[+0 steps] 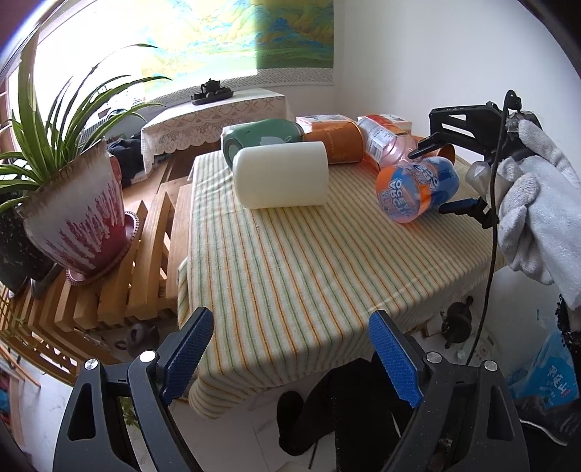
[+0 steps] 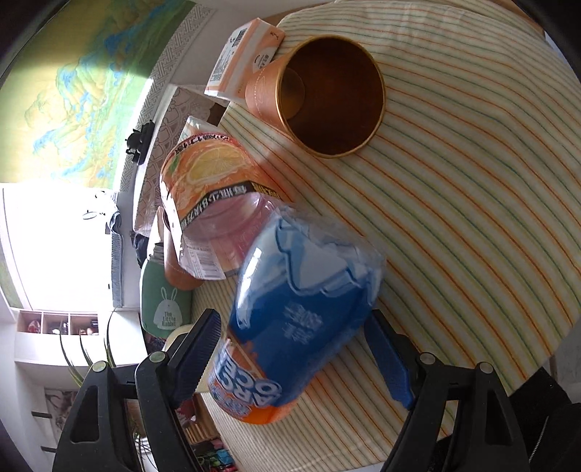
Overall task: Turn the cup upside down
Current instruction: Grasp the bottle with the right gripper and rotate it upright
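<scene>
Right gripper jaws straddle the tilted blue-orange cup; left gripper empty

A striped tablecloth covers the table. At its 12 o'clock edge an orange-and-white carton lies flat, and a second boxed pack sits at about 1 o'clock. A clear pink bottle with an orange label lies on its side near them. Off the table at 9 o'clock, a spider plant in a red-and-white pot stands on a slatted wooden bench. At 11 o'clock, a lace-covered side table carries a dark teapot set. A landscape painting hangs on the wall behind.
</scene>
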`<action>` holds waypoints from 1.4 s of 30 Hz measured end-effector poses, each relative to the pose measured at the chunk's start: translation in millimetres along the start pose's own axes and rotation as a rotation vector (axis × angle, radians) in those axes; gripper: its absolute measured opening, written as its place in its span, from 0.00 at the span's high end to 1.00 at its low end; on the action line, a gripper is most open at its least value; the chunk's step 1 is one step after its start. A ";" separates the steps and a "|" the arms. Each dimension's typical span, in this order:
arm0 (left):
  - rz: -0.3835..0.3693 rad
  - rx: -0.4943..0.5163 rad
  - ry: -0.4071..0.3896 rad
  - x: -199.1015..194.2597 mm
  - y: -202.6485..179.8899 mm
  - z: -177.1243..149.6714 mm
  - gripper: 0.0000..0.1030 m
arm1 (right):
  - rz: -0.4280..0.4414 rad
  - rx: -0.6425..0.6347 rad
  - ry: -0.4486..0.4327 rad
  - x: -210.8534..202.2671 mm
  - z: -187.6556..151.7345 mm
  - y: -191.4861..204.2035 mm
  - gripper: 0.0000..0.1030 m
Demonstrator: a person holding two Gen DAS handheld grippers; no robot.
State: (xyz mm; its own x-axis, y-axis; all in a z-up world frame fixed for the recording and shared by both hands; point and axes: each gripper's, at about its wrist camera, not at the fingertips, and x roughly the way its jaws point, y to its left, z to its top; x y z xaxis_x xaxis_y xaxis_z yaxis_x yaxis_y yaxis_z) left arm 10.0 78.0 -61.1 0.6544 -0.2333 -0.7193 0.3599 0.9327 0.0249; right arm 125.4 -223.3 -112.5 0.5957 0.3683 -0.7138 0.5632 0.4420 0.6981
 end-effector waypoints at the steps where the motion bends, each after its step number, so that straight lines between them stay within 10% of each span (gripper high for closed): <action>1: 0.001 -0.002 0.000 0.1 0.5 0.6 0.13 | -0.002 -0.006 -0.003 0.8 0.8 1.7 0.24; 17: -0.033 -0.066 -0.004 8.0 -3.4 10.4 0.13 | 0.016 -0.316 -0.057 -21.2 -9.5 19.9 0.35; 25: -0.078 -0.186 -0.058 5.8 -1.4 22.3 0.13 | -0.063 -0.768 -0.290 -40.7 -43.4 51.1 0.37; 42: -0.084 -0.167 -0.023 17.4 -22.8 28.3 0.13 | -0.141 -1.117 -0.625 -30.4 -97.5 32.1 0.39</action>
State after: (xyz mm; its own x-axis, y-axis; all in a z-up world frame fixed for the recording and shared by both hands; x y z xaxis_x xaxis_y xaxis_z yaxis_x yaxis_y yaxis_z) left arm 32.0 44.9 -54.5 0.6426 -0.3165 -0.6978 0.2993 0.9420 -0.1517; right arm 69.5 -140.5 -73.8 0.9071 -0.0467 -0.4182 0.0411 0.9989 -0.0223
